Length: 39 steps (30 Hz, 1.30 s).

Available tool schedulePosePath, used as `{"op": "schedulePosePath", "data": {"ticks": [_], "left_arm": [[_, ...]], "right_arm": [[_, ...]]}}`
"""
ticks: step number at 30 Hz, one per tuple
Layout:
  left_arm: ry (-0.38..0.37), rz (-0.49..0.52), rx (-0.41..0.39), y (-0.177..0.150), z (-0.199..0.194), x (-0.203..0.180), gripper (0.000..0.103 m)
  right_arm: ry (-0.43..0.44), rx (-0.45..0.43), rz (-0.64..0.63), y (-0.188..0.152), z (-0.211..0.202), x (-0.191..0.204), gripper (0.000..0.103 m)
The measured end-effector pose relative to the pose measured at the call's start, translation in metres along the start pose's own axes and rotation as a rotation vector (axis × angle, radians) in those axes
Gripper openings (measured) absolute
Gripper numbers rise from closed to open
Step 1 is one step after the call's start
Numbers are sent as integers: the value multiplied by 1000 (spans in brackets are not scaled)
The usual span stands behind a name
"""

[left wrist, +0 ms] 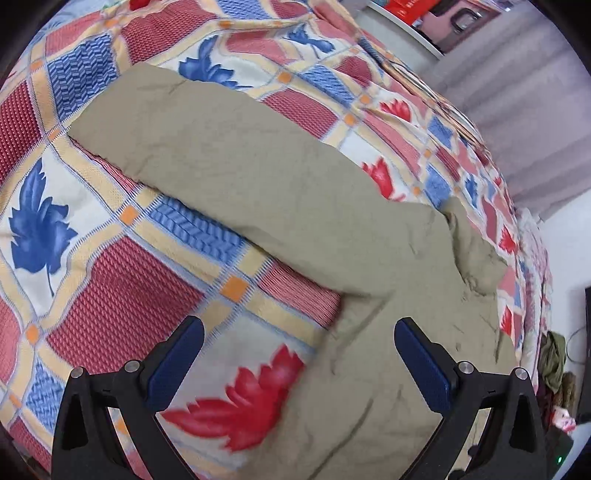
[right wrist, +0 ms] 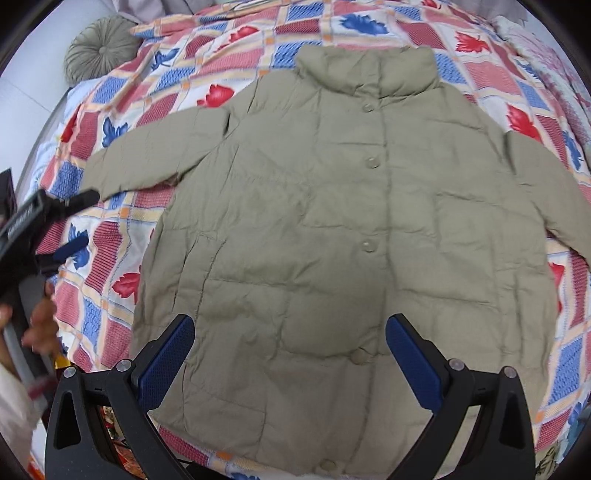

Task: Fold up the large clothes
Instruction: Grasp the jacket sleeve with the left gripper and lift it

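A large khaki padded jacket lies flat and face up on the bed, buttoned, collar at the far side, both sleeves spread out. My right gripper is open and empty above the jacket's lower front. My left gripper is open and empty, hovering over the jacket's side edge below its left sleeve. The left gripper also shows in the right wrist view, beside the cuff of that sleeve.
A patchwork bedspread with red and blue leaves covers the bed. A round grey cushion lies at the far left corner. Grey curtains and a white shelf stand beyond the bed. Clutter sits on the floor.
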<state>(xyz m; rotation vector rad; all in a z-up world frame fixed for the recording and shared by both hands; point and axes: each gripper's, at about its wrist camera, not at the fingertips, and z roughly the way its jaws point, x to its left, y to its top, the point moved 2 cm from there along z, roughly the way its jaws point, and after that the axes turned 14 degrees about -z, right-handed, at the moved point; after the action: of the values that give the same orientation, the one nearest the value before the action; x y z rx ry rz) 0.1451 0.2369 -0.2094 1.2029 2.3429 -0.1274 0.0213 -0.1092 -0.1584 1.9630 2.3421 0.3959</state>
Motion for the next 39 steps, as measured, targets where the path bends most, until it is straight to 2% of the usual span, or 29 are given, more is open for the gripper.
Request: {"op": "schedulePosePath", "data": {"ticks": [4,8,11,16,18,20,21,22,24,29,30,31,33,37,39], "left_arm": [[5,-60,-31,53,36,31,103],[84,-95,-55,88,68,59,103],[56,-140,-70,106,74,69,103],[30,-196,-101,136,81,63,103],[23,-230,-108,147,84,59,99],[10,-245,-111,152,83,59,64],[-3,-236,-94,155,83,57,28],[-10,-230,-82,156,82,54,7],[-14,-191,-123,157,65,45,7],[-48,7,-246,140,3,9,7],[-65,40,-259,136,-8,1,7],[-76,74,-268,132,-17,-7,7],[-97,145,-287,120,-34,-25,7],[-142,257,-294,95,-54,-57,7],[-173,306,-284,80,-60,-75,7]], "right_arm": [[-3,-9,2,2,30,6,103],[14,-4,34,3,51,7,103],[25,-13,61,4,57,8,103],[15,-58,62,15,51,13,103],[13,-74,72,24,49,13,103],[12,-88,88,33,50,11,103],[15,-93,96,37,50,10,103],[22,-99,105,43,52,9,103],[37,-109,116,56,56,10,103],[63,-178,138,94,65,13,101],[86,-195,149,101,68,13,89],[112,-205,161,110,73,14,60],[176,-204,191,127,89,18,29],[279,-236,202,155,116,38,26],[312,-217,189,165,134,52,26]]}}
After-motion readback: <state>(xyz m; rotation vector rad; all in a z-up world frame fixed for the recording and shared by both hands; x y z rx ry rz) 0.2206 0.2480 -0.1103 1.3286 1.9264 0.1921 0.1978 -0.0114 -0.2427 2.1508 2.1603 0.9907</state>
